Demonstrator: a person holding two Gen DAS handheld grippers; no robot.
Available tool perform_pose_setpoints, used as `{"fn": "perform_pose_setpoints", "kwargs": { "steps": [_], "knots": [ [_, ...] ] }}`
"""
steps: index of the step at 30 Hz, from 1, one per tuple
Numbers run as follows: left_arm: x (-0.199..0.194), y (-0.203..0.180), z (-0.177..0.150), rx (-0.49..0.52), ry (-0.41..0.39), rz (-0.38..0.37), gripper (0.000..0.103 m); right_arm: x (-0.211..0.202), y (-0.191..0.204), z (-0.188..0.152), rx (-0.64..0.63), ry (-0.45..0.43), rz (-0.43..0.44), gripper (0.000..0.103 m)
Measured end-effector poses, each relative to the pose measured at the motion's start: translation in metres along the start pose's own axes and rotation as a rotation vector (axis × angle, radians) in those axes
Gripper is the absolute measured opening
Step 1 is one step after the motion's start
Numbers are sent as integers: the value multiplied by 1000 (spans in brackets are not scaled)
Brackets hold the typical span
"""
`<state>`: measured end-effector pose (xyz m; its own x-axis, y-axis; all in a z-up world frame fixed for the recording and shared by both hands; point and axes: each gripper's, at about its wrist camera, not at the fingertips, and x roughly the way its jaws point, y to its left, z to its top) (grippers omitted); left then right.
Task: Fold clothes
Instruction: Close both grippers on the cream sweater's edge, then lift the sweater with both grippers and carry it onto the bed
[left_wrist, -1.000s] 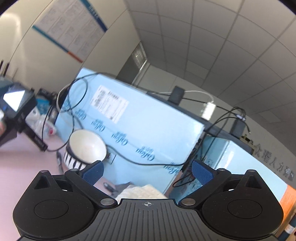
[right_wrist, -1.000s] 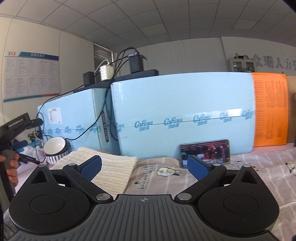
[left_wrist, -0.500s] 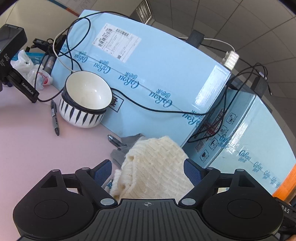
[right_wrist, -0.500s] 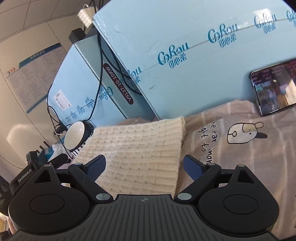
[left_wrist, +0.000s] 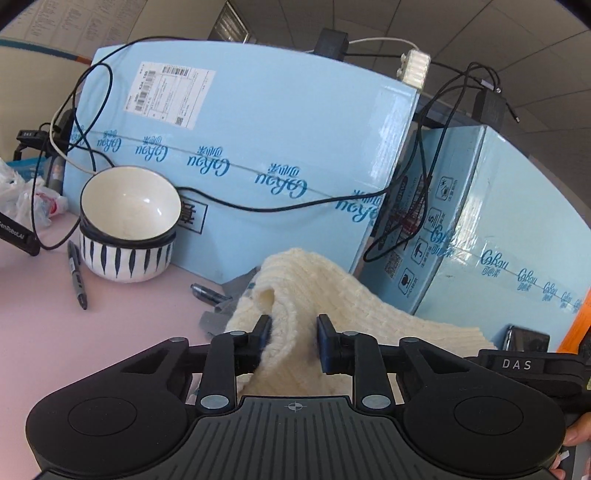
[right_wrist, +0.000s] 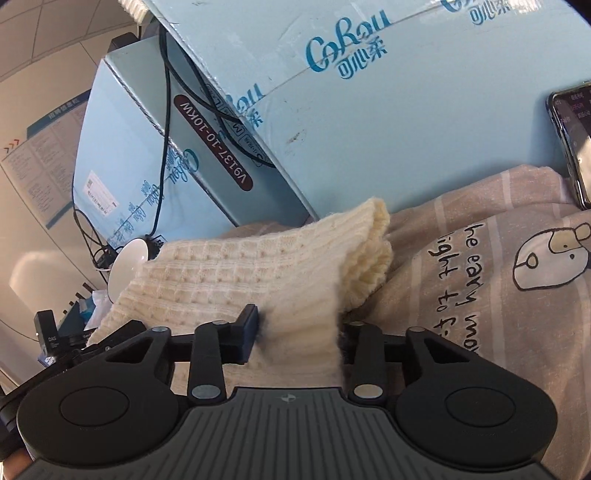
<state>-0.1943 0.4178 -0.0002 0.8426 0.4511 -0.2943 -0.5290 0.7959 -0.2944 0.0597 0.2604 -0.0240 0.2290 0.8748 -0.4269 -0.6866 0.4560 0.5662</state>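
Note:
A cream knit garment (left_wrist: 310, 291) lies in front of the blue boxes. My left gripper (left_wrist: 293, 341) is shut on a bunched edge of it, and the knit rises in a fold between the fingers. In the right wrist view the same cream knit garment (right_wrist: 251, 273) spreads to the left, with its folded edge at the upper right. My right gripper (right_wrist: 297, 336) is shut on its near edge. The right finger is mostly hidden by the knit.
Blue cardboard boxes (left_wrist: 258, 155) with black cables stand close behind. A striped bowl (left_wrist: 127, 225) and a pen (left_wrist: 77, 275) sit on the pink table (left_wrist: 55, 332) at the left. A grey printed sheet (right_wrist: 480, 295) lies to the right, and a phone (right_wrist: 572, 144) leans on a box.
Both grippers tilted down from the wall and boxes toward the garment, moved in close, and closed from wide open onto the cream knit.

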Motion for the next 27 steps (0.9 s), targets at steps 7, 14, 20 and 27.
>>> {"fn": "perform_pose_setpoints", "kwargs": {
  "steps": [7, 14, 20, 27],
  "knots": [
    [-36, -22, 2, 71, -166, -122, 17, -50, 36, 9, -63, -103, 161, 20],
    [-64, -32, -1, 79, -300, -395, 17, -127, 37, 19, -57, -224, 286, 19],
    [-87, -97, -9, 212, -248, -528, 17, -206, 8, 12, -76, -270, 212, 19],
    [-89, -192, -20, 315, -180, -650, 17, -298, -47, 2, -66, -375, 82, 19]
  ]
}}
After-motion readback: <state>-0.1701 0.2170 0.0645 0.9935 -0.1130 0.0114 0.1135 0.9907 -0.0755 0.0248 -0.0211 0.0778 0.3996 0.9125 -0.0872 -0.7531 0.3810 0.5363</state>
